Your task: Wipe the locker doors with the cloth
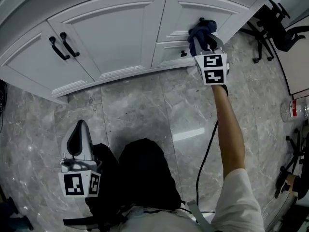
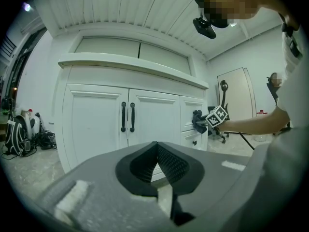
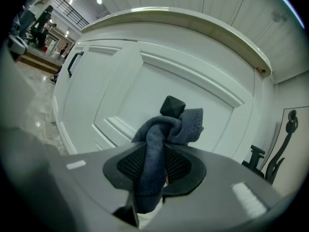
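Grey marble floor [image 1: 140, 105], white locker ahead. Nearest the body, the left gripper [image 1: 81, 127] is held low over the floor and aimed at the locker. The left gripper view shows its pads [image 2: 166, 161] meeting at the tips with nothing between them.

The right arm [image 1: 231, 134] reaches forward, and the right gripper [image 1: 205, 41] is up at the small upper right panel [image 1: 212, 6]. Its jaws are clamped on the dark blue cloth [image 3: 161, 139]. The cloth's long axis runs along the jaws and points forward at the panel, with its bunched end out front just below a black knob [image 3: 172, 105]. Whether the cloth touches the panel is unclear.

Only the right gripper view shows the pads pinching the cloth. Only the left gripper view shows the whole locker front and its double doors [image 2: 125, 124]. Only the head view shows an office chair [image 1: 277, 30] and a bottle [image 1: 292, 109] far right.
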The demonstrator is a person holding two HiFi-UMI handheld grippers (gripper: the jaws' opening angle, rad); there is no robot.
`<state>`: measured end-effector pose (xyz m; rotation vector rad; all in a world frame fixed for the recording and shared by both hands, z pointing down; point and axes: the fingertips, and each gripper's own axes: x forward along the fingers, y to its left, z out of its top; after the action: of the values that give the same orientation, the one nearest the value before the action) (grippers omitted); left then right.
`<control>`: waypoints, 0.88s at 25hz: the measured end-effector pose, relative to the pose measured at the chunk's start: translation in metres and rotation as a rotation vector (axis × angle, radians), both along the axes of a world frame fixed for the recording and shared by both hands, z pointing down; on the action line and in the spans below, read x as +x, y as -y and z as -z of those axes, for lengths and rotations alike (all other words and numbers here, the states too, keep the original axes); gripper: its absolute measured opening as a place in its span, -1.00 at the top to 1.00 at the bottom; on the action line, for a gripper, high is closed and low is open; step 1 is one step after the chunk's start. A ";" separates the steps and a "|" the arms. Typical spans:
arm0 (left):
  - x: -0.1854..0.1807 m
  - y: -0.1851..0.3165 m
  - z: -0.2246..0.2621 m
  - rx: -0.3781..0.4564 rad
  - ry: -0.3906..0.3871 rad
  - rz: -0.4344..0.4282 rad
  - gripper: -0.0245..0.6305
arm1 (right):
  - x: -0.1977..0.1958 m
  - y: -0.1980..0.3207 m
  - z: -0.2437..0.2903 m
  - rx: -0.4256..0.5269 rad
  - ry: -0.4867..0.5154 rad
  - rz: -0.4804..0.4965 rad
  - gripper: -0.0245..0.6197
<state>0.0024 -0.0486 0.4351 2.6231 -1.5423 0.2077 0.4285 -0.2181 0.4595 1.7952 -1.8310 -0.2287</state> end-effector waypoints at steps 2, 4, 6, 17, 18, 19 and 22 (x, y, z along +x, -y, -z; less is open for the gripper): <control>-0.001 -0.001 0.000 0.000 -0.001 -0.003 0.92 | -0.013 0.001 -0.002 0.004 0.021 0.011 0.60; -0.003 -0.001 0.000 0.001 -0.004 -0.004 0.92 | -0.029 0.003 -0.001 0.004 0.026 0.033 0.60; -0.004 -0.002 0.001 0.001 -0.007 -0.004 0.92 | -0.048 0.006 0.000 0.003 0.023 0.062 0.60; -0.014 -0.004 0.005 0.009 -0.011 0.005 0.92 | -0.084 0.011 0.029 0.020 -0.037 0.114 0.60; -0.015 -0.004 0.006 0.011 -0.012 0.006 0.92 | -0.085 0.011 0.037 0.031 -0.045 0.116 0.60; -0.014 -0.004 0.007 0.013 -0.012 0.005 0.92 | -0.085 0.011 0.046 0.046 -0.052 0.119 0.60; -0.013 -0.005 0.007 0.016 -0.010 0.002 0.92 | -0.086 0.010 0.071 0.104 -0.051 0.126 0.60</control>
<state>-0.0103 -0.0436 0.4277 2.6312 -1.5496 0.1830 0.3423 -0.2281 0.3889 1.7277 -1.9299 -0.4208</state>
